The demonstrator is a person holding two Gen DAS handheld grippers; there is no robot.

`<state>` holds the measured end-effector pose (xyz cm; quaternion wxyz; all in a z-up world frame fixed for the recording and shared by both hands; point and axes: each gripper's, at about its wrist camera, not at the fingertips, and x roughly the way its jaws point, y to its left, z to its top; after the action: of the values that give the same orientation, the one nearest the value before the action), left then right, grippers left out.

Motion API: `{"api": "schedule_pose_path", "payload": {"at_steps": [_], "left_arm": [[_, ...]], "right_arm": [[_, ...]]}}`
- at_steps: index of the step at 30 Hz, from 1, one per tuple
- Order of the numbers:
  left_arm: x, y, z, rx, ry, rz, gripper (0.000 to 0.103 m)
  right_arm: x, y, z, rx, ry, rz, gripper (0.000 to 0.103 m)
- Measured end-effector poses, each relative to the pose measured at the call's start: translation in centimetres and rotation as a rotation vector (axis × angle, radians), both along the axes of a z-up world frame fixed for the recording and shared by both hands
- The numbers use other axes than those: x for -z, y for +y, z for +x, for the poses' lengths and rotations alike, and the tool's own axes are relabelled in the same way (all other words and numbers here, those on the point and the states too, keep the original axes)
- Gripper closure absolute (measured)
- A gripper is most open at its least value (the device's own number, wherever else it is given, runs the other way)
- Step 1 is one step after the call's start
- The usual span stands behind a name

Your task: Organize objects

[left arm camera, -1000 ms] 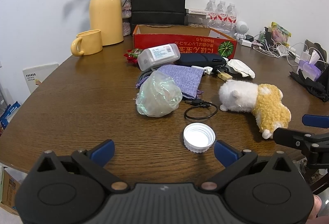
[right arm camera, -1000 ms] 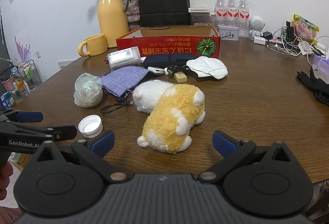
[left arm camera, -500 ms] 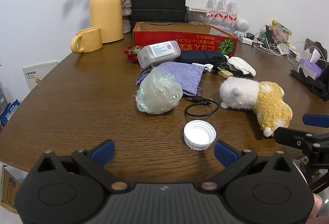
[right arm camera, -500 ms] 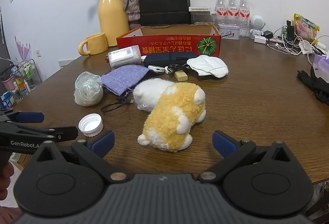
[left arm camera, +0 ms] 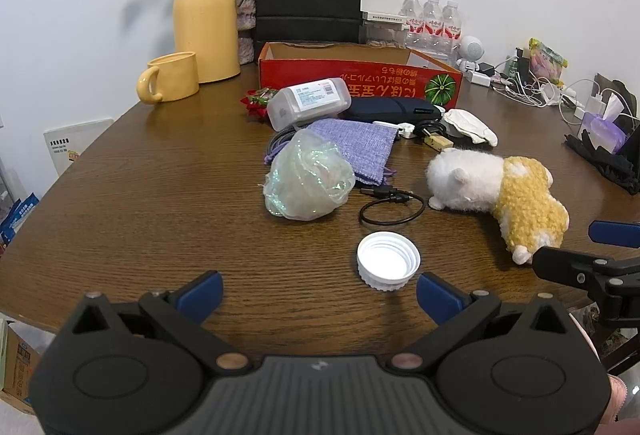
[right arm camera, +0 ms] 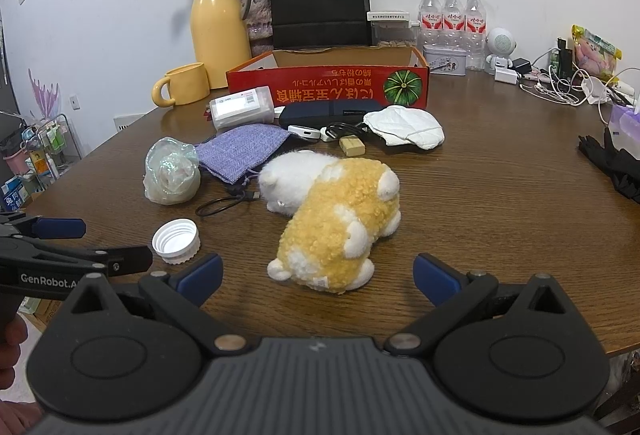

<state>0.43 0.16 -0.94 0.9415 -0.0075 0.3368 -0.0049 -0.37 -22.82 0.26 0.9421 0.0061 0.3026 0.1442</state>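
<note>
White-and-yellow plush toy (right arm camera: 336, 219), seemingly iridescent bag (left arm camera: 308, 181)

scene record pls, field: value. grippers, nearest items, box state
left gripper: open, holds nothing, facing white cap
right gripper: open, holds nothing, facing plush toy
plush toy: lying on table, yellow end toward the gripper
white cap: open side up, apart from black cable loop
red box: open top, contents hidden
clutter before box: purple pouch, crumpled plastic bag

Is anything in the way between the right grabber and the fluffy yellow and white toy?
No. The right gripper is open, and the plush toy lies straight ahead of it on the table, with only bare wood between. The white cap sits off to its left, out of the way.
</note>
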Motion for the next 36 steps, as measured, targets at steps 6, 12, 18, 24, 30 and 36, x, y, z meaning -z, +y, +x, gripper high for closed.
{"api": "schedule_pose_path", "payload": {"at_steps": [6,12,18,24,30,36], "left_arm": [[0.1,0.0,0.0,0.001,0.0,-0.001,0.0],[0.0,-0.1,0.0,0.005,0.0,-0.001,0.0],[-0.4,-0.1,0.0,0.003,-0.026,-0.005,0.0],[-0.3,-0.3,0.6,0.022,-0.027,-0.02,0.0],[0.8,-0.9,1.9,0.032,0.009,-0.036,0.005],[1.5,-2.3,3.2,0.047,0.024,-0.004,0.012]], "right_arm": [[0.1,0.0,0.0,0.001,0.001,0.0,0.0],[0.1,0.0,0.1,0.002,0.004,-0.001,0.0],[0.1,-0.1,0.2,-0.003,0.005,-0.003,0.0],[0.1,-0.1,0.3,-0.001,0.0,-0.005,0.0],[0.4,-0.1,1.6,0.014,-0.011,-0.011,0.0],[1.0,-0.1,3.1,0.027,-0.007,0.0,0.0]]}}
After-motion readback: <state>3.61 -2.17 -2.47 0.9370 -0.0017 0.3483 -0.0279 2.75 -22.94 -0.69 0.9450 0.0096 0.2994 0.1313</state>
